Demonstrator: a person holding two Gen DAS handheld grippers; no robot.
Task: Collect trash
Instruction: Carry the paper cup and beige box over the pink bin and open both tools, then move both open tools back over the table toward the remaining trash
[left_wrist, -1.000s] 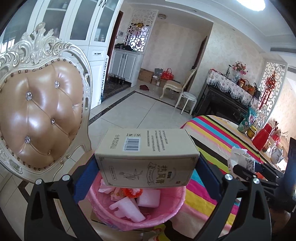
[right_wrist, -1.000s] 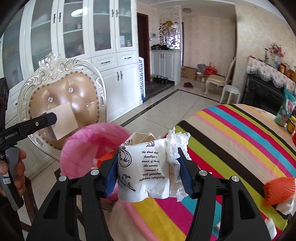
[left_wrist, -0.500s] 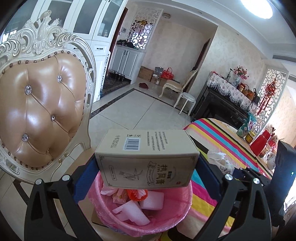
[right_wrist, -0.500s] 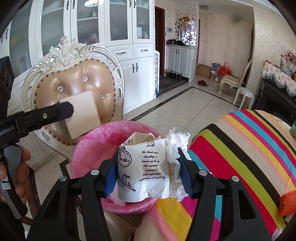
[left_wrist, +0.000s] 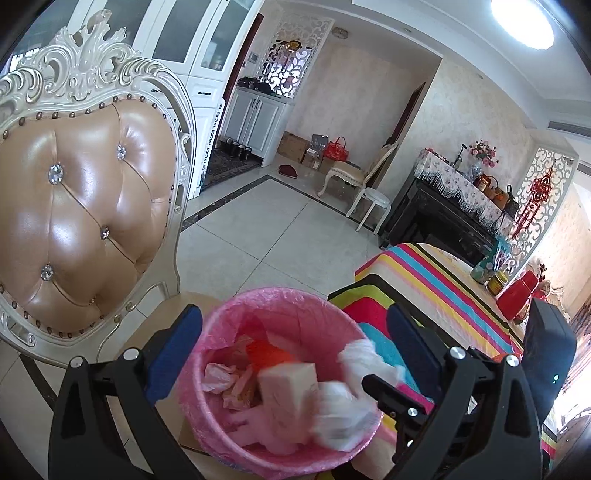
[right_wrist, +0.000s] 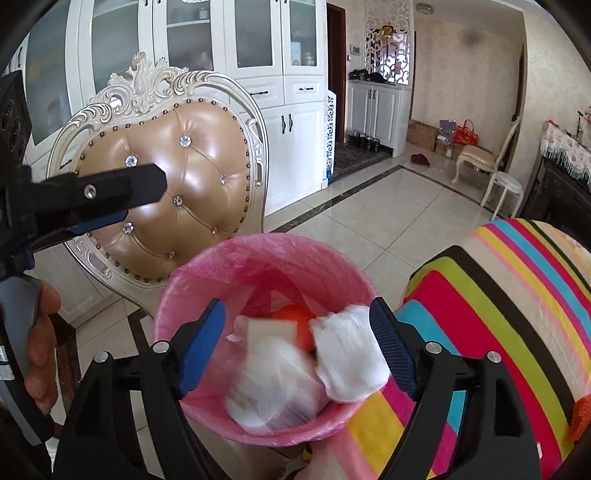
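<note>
Bin: one (left_wrist: 236, 314), pink-lined, my landmark; I see it in both views, standing on a brown seat with its rim close against the table edge.
Grippers: two. My left gripper (left_wrist: 295, 339) stands wide apart and grasps nothing; its blue pads straddle the bin rim. My right gripper (right_wrist: 297, 343) is opening, its jaws wide, both pads clear of the trash.
Box: one (left_wrist: 290, 397), tan, blurred, loose inside the bin below my left gripper, touching neither pad.
Paper wad: one white bundle (right_wrist: 349, 356), blurred, inside the bin just inside my right pad; I cannot tell whether it still brushes that pad.
White blur: one larger pale mass (right_wrist: 273, 384) beside the wad, low in the bin; too smeared for me to name.
Other trash: one orange piece (right_wrist: 295, 317) and pink scraps (left_wrist: 221, 380) in the bin; scraps too jumbled for me to count.
Chairs: two. One padded (right_wrist: 177, 192) just behind the bin; one pale (right_wrist: 484, 155) far beyond it by the wall.
Stool: one (right_wrist: 502, 188), white, beside the far chair.
Table: one, striped cloth (right_wrist: 517, 314), right of the bin.
Hand: one (right_wrist: 40, 350), on the left gripper's handle, left of the bin.
Room: open tiled floor (left_wrist: 266, 229) beyond the bin; padded chair and table hem it on two sides.
</note>
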